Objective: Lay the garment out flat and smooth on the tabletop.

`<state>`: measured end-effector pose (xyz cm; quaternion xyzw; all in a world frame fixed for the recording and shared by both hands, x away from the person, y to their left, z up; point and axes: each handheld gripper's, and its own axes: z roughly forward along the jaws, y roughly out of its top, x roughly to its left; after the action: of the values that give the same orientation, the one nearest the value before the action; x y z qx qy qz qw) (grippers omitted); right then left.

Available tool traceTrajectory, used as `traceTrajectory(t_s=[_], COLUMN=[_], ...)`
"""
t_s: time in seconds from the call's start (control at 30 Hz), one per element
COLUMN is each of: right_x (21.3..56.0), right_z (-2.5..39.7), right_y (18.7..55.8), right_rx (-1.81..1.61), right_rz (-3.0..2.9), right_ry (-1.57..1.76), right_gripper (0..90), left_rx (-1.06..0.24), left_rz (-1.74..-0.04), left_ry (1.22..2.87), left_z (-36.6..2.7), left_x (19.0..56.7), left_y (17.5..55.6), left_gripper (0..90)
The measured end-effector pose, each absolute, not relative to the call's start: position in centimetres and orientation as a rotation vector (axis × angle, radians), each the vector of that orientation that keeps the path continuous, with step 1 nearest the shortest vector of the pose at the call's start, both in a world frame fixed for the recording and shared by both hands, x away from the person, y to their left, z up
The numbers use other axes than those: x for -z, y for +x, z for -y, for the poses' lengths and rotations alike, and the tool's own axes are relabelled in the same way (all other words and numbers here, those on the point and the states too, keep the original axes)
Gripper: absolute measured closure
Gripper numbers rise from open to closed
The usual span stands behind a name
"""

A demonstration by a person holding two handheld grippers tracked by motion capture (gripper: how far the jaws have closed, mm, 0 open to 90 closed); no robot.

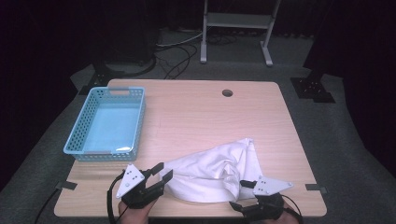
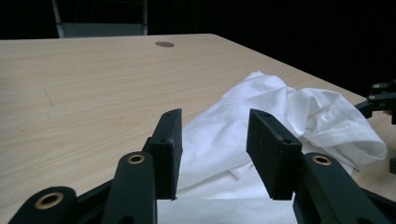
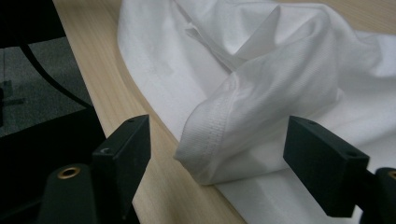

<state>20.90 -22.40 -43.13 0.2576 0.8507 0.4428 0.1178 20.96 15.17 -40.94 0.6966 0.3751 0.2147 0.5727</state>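
A pale wooden bench (image 1: 196, 116) carries everything, with a round cable hole (image 1: 227, 93) near its far edge. On the far left of it sits an empty light blue basket (image 1: 106, 123) with latticed walls, well apart from the work, perhaps the place where the folded item will go. A crumpled white garment (image 1: 215, 170) lies at the near edge of the bench, bunched in loose folds, between the two tools. The left gripper (image 1: 161, 171) hovers at the garment's left edge, its jaws spread and holding nothing, lined up as if to pinch the fabric. The right gripper (image 3: 217, 149) sits at the garment's right near corner, jaws wide apart on either side of a hemmed fold (image 3: 219, 126), seemingly ready to close on it.
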Motion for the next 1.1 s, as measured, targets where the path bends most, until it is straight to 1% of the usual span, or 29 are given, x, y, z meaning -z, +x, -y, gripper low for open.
traceTrajectory(t_s=[0.13,0.23,0.4,0.5,0.67,0.9,1.1], right_x=[43.4,43.5,43.1,42.8,41.8,39.0,36.9], right_z=[21.9,21.5,20.9,20.6,20.1,19.5,18.4], right_y=[20.9,20.9,21.2,21.3,21.6,22.9,24.9], right_rx=[-1.267,-1.239,-1.213,-1.204,-1.196,-1.220,-1.234], right_rz=[-2.490,-2.482,-2.472,-2.472,-2.457,-2.396,-2.345], right_ry=[0.752,0.745,0.754,0.753,0.734,0.712,0.684], right_gripper=[33.0,43.9,64.8,72.6,77.6,79.4,80.1], left_rx=[-0.499,-0.493,-0.492,-0.486,-0.479,-0.479,-0.481], left_rz=[-0.870,-0.862,-0.851,-0.852,-0.849,-0.857,-0.858], left_ry=[1.624,1.624,1.619,1.614,1.615,1.606,1.596], left_z=[-15.2,-15.1,-15.1,-15.2,-15.2,-15.6,-15.7], left_x=[40.8,40.7,40.6,40.5,40.6,40.6,40.5], left_y=[20.8,20.7,20.6,20.6,20.6,20.6,20.6], left_gripper=[54.5,54.1,53.3,52.8,52.4,51.5,51.4])
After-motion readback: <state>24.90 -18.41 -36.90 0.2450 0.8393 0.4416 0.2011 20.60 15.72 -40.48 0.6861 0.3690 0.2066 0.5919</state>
